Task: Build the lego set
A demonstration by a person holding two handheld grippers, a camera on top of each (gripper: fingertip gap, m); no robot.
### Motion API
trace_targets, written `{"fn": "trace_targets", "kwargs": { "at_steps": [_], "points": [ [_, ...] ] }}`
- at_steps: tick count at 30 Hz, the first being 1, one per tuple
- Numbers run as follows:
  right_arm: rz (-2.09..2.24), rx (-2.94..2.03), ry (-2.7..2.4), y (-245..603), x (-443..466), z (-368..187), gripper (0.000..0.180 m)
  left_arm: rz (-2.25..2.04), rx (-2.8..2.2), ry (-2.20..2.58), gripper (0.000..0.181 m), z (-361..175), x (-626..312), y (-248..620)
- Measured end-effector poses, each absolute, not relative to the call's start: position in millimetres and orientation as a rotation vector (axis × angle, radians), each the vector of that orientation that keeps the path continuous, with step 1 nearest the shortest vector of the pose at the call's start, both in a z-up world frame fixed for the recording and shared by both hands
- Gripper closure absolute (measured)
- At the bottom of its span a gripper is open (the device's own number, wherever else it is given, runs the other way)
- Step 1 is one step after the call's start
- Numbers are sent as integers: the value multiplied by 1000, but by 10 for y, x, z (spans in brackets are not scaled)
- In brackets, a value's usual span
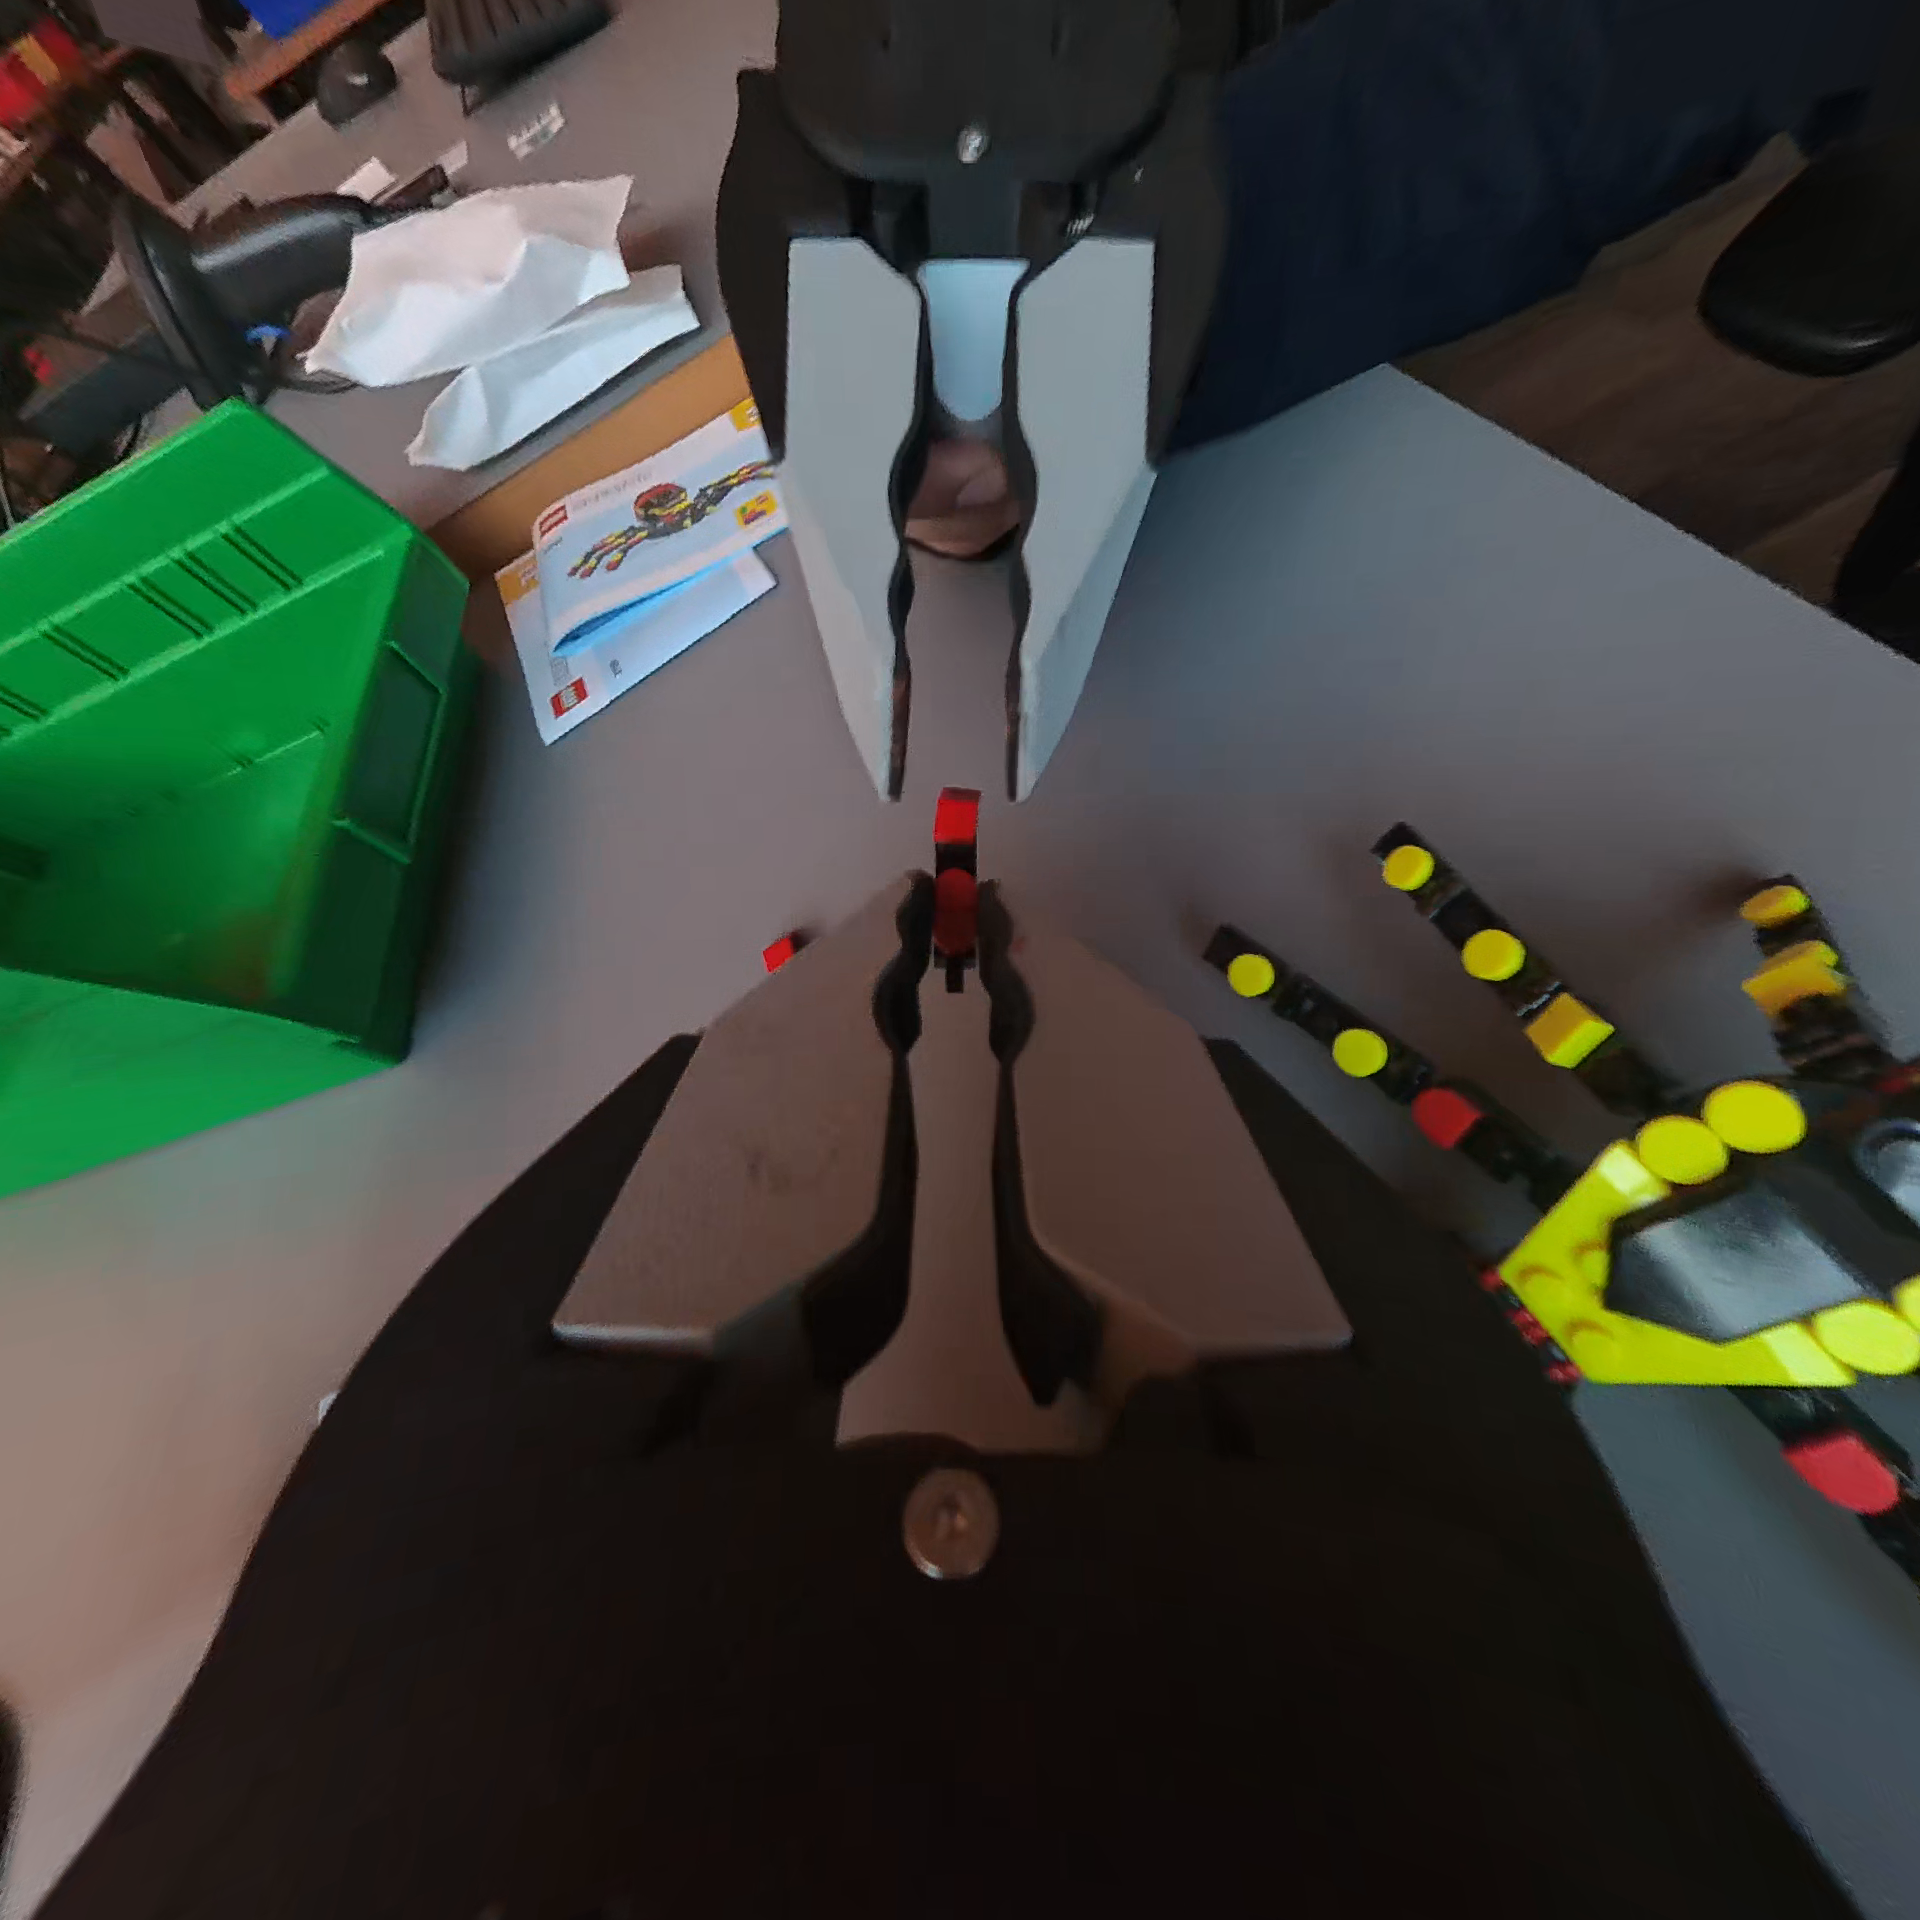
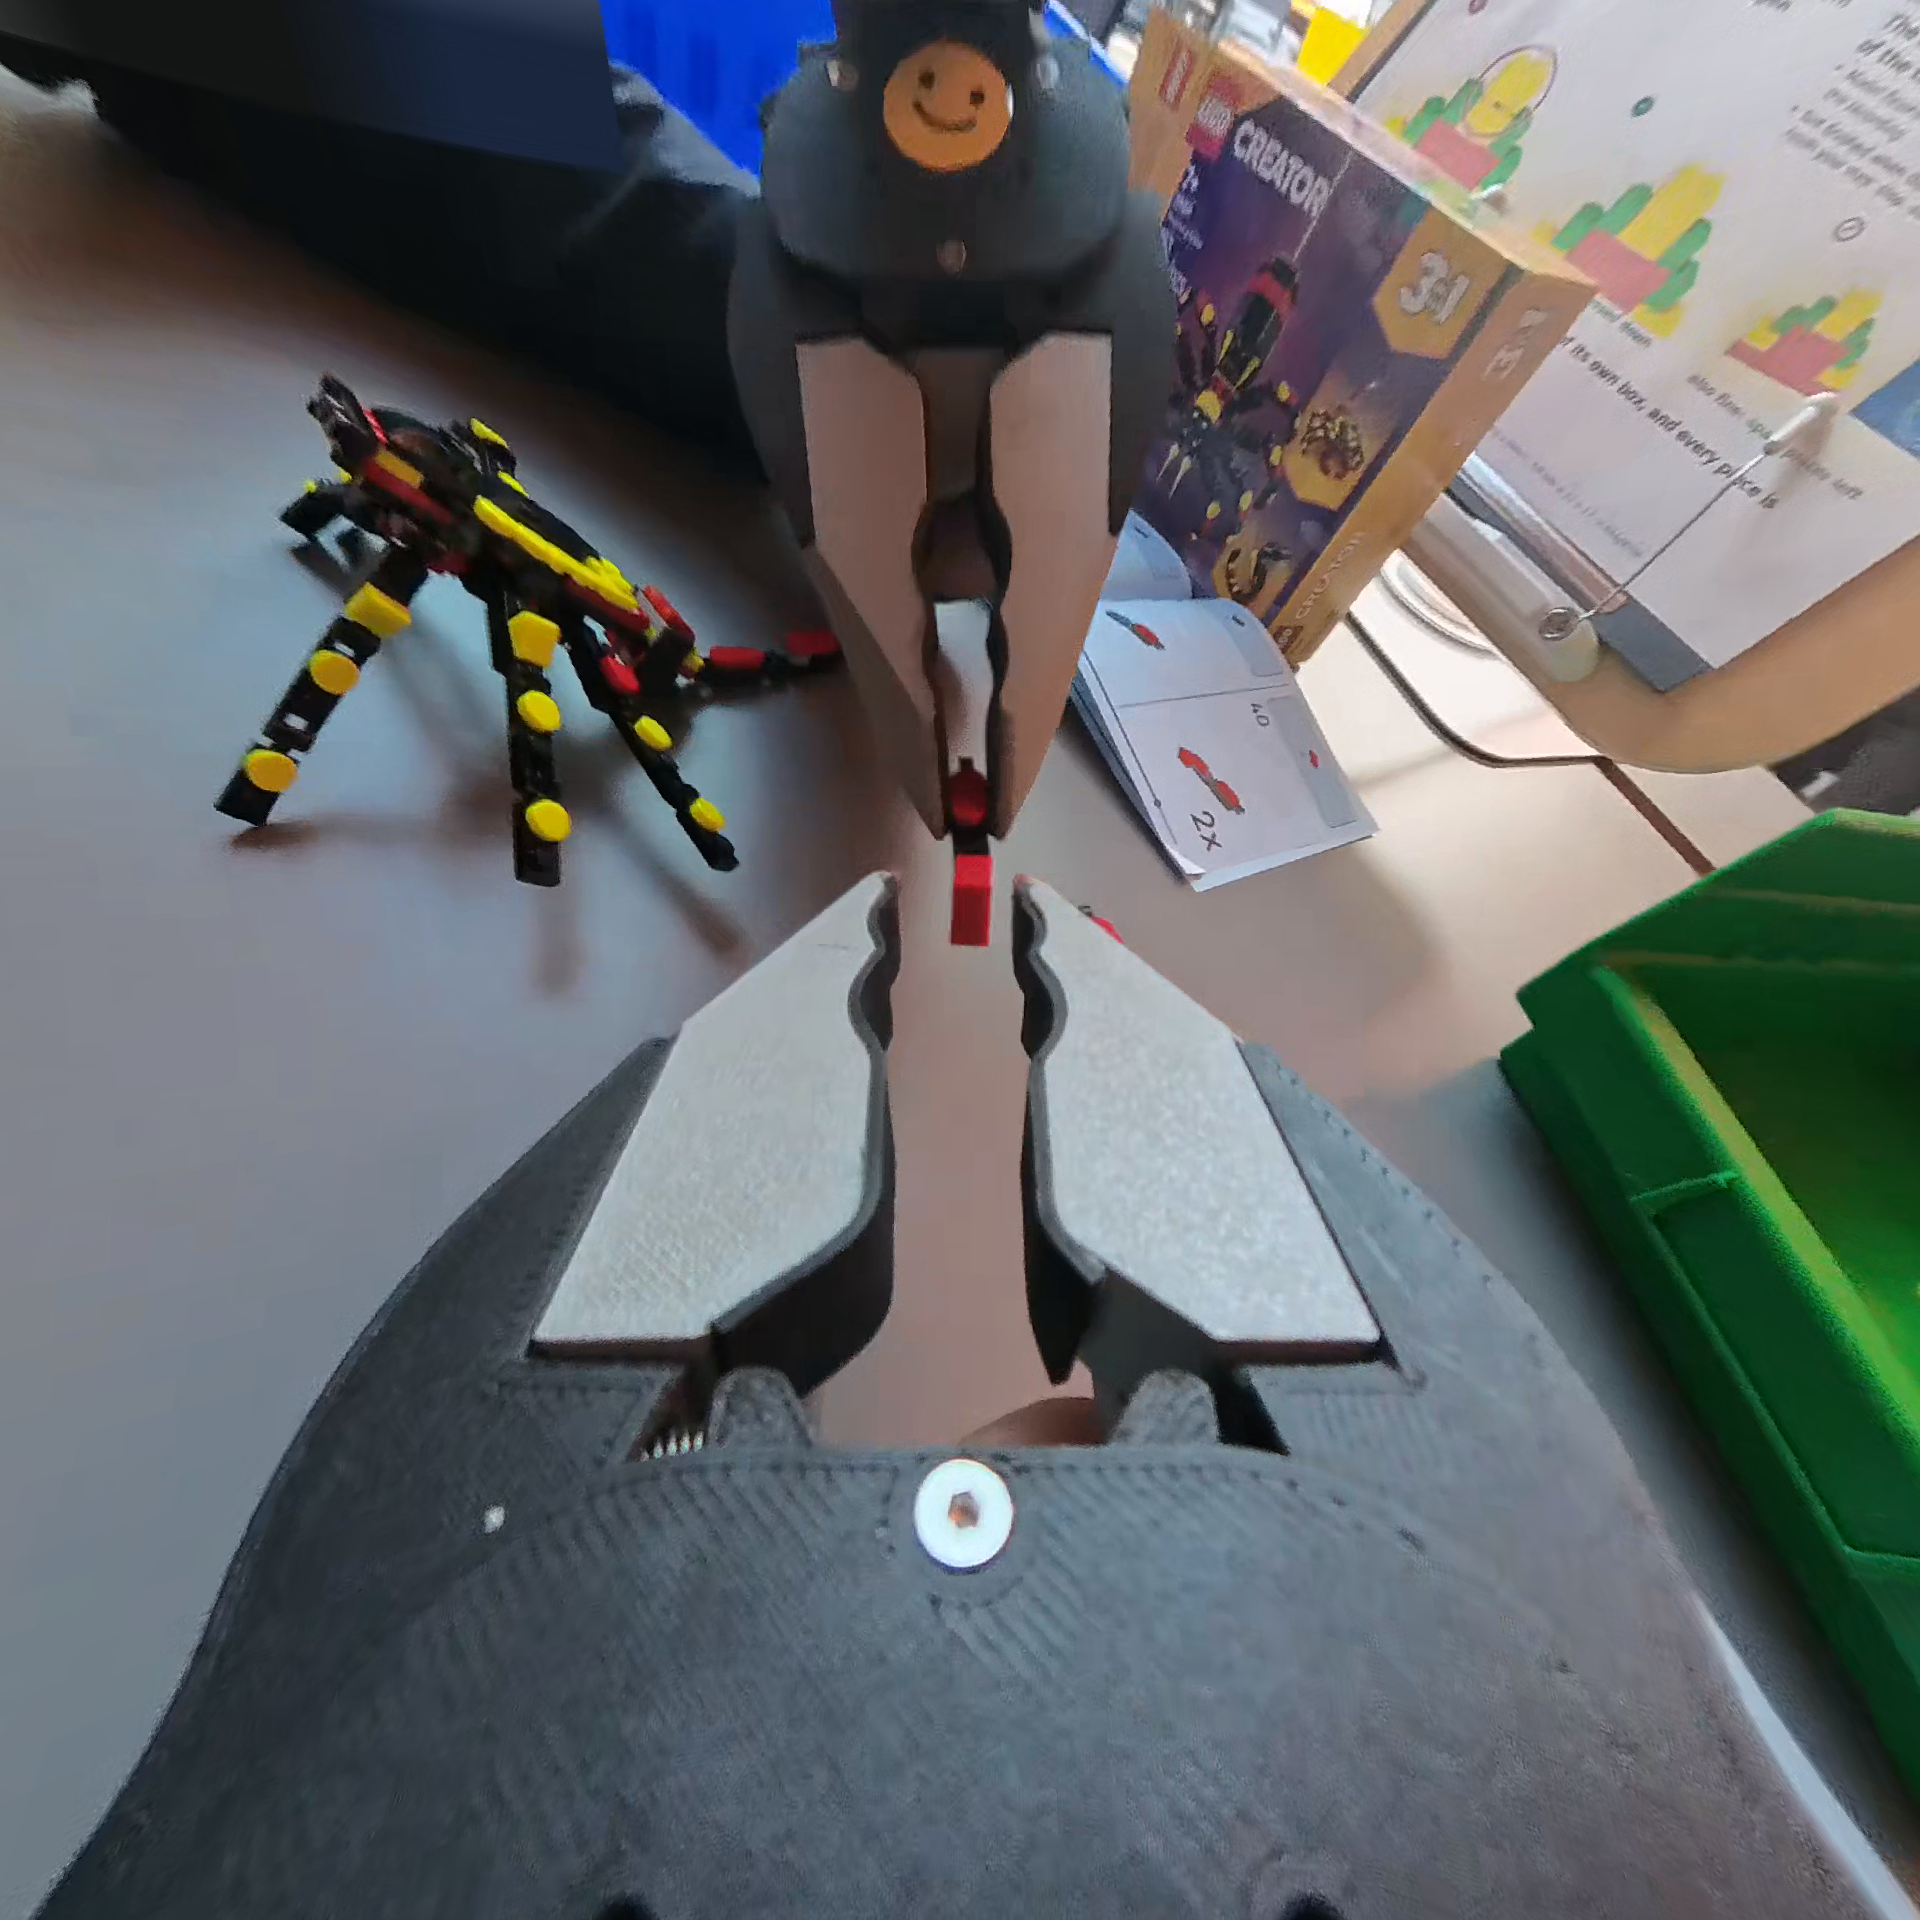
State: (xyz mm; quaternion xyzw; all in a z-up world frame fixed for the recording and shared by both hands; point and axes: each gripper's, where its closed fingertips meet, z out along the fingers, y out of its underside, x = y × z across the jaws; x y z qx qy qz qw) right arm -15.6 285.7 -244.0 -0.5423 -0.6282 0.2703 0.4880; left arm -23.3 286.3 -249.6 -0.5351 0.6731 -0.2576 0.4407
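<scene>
My left gripper (image 1: 954, 906) is shut on a small red and black lego piece (image 1: 956, 821) and holds it above the grey table (image 1: 644, 894). The piece's red end sticks out past the fingertips. My right gripper (image 2: 954, 885) faces it, open, with the jaws on either side of that red end (image 2: 971, 902) and not touching it. The left gripper (image 2: 971, 826) also shows in the right wrist view, and the right gripper (image 1: 954, 792) in the left wrist view. The black, yellow and red spider model (image 2: 499, 582) stands on the table, at the right in the left wrist view (image 1: 1662, 1195).
A green bin (image 1: 208, 779) stands beside the grippers (image 2: 1766, 1143). An open instruction booklet (image 2: 1216, 727) and the lego box (image 2: 1330, 364) lie beyond. A small loose red piece (image 1: 781, 951) lies on the table. A crumpled white paper bag (image 1: 499, 301) lies at the back. The tips of both grippers are at nearly the same place.
</scene>
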Motion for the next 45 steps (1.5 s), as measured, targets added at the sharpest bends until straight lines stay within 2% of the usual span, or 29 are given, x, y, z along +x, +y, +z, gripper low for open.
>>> {"fn": "trace_targets", "kwargs": {
  "at_steps": [2, 4, 17, 20, 24, 26, 30, 38, 45],
  "points": [
    [606, -1318, -1561, 2858, -175, -2498, 162, -644, -1309, 1678, 175, -2490, -222, 2836],
    [574, -1295, -1595, 2833, -189, -2535, 173, -649, -1308, 1695, 175, -2512, -216, 2815],
    [521, -1253, -1683, 2850, -202, -2633, 173, -789, -1462, 1700, 174, -2617, -246, 2828],
    [483, -1303, -1662, 2988, -113, -2663, 174, -766, -1560, 1647, 158, -2580, -332, 2979],
    [495, -1402, -1697, 3116, -2, -2771, 174, -712, -1777, 1522, 159, -2508, -538, 3251],
    [555, -1442, -1724, 3105, -2, -2803, 174, -647, -1947, 1481, 154, -2559, -705, 3354],
    [654, -1503, -1712, 3124, 10, -2793, 152, -530, -2109, 1407, 148, -2588, -995, 3408],
    [832, -1479, -1392, 3382, 253, -2381, 153, -311, -2129, 1256, 146, -2485, -1333, 3701],
    [804, -1474, -1374, 3396, 258, -2371, 154, -248, -2173, 1340, 136, -2764, -1273, 3653]
  ]
}}
